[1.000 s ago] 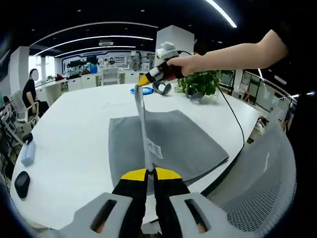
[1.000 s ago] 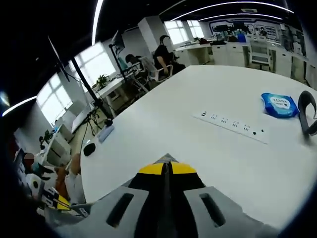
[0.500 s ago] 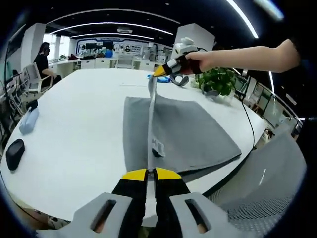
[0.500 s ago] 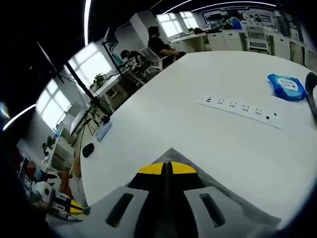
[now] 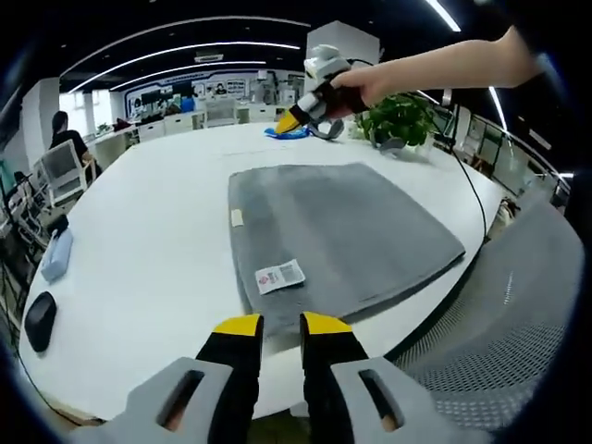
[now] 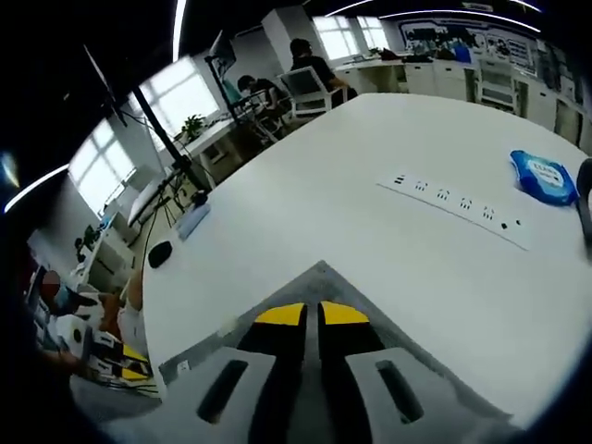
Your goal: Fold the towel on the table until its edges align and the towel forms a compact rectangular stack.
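Our left gripper has its jaws apart on nothing, and the grey towel lies flat on the white table just ahead of its tips, white label up. Our right gripper hangs over the far corner, jaws a little apart, gripping nothing we can see. Judging by this, one fold is laid; next we should grip two matching corners level and lay edge onto edge
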A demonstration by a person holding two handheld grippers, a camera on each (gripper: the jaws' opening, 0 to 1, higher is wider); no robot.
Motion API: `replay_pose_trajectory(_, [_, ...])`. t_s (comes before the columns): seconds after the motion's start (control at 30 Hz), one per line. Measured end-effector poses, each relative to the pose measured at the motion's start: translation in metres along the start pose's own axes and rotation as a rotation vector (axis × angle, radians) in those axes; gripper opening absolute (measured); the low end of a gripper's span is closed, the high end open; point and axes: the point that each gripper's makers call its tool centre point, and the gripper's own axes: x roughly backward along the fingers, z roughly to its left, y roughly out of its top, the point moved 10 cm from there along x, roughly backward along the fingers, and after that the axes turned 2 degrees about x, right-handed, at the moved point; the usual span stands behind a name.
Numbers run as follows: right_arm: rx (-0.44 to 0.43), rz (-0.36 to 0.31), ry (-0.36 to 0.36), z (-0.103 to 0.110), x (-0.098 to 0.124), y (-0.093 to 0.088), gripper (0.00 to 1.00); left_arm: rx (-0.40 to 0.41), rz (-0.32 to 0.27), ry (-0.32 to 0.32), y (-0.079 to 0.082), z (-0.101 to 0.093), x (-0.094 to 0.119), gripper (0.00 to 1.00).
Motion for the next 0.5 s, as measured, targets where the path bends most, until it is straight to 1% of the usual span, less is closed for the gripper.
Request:
replay_pose_trajectory(0.07, [-0.001,-0.002,-0.004,0.000,0.009,-0.007,0.03,-0.036,-0.017,-0.006,0.010,-0.003,0.004,0.16])
replay_pose_trajectory(0.1, [0.002,-0.001,-0.006,-0.001,0.012,-0.010,0.03,-0.044,-0.021,-0.008,0.012,-0.004,0.005,0.16])
replay_pose_trajectory(0.17, [0.010,-0.002,-0.013,-0.002,0.023,-0.016,0.02,-0.074,-0.041,-0.015,0.024,-0.008,0.009,0.16])
replay_pose_trajectory(0.23, [0.010,-0.005,-0.014,-0.004,0.031,-0.022,0.02,-0.114,-0.066,-0.026,0.039,-0.013,0.014,0.16])
replay_pose_trajectory(0.33, [0.025,0.001,-0.029,-0.011,0.043,-0.031,0.00,-0.180,-0.101,-0.039,0.063,-0.023,0.023,0.16])
replay_pose_trajectory(0.37, [0.041,0.012,-0.045,-0.015,0.050,-0.035,0.00,-0.210,-0.128,-0.063,0.075,-0.029,0.026,0.15])
replay_pose_trajectory(0.4, [0.047,0.017,-0.058,-0.016,0.055,-0.039,0.00,-0.221,-0.137,-0.082,0.082,-0.035,0.028,0.14])
replay_pose_trajectory(0.43, [0.044,0.016,-0.071,-0.018,0.062,-0.043,0.00,-0.245,-0.137,-0.122,0.093,-0.044,0.030,0.12])
replay_pose_trajectory(0.5, [0.026,0.001,-0.078,-0.022,0.073,-0.048,0.00,-0.299,-0.127,-0.166,0.106,-0.056,0.029,0.09])
